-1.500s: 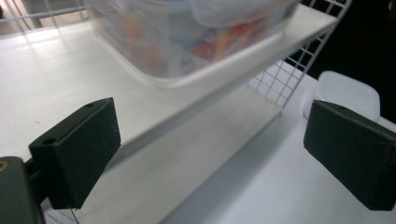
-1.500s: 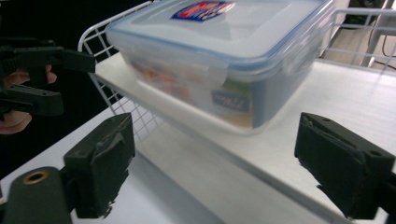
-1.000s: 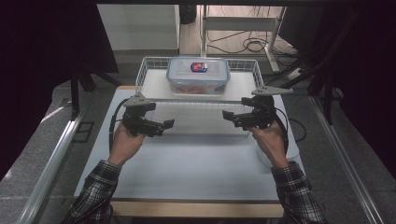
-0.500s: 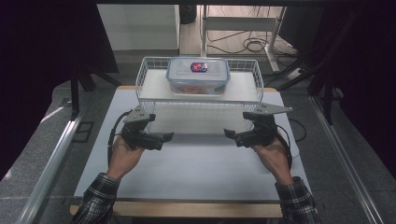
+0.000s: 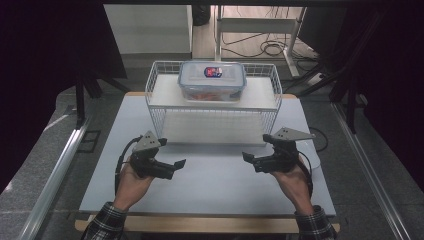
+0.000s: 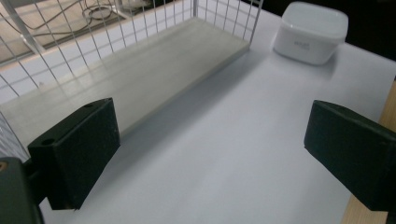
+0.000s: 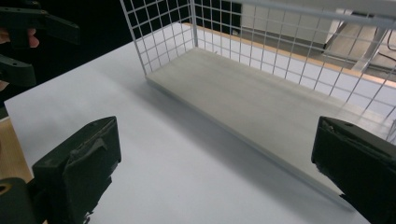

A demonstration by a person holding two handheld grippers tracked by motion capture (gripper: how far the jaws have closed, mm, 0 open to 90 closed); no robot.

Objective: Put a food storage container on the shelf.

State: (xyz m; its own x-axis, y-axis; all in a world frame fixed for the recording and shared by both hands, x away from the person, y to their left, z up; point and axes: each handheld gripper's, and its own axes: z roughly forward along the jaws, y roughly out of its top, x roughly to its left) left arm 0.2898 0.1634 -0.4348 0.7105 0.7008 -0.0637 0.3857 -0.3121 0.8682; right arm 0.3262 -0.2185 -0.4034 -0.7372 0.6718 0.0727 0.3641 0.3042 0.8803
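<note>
Here, left gripper (image 5: 175,165) and right gripper (image 5: 250,159) both wide apart, empty above the table (image 5: 210,185).

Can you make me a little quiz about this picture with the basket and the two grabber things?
1. True or false: the clear box sits on top of the wire basket.
2. Are the jaws of the left gripper and the right gripper open or shut?
3. What small white thing stands on the table past the basket's end, in the left gripper view? A) a cup B) a white tub C) a ball

Key: 1 true; 2 open; 3 B.
</note>
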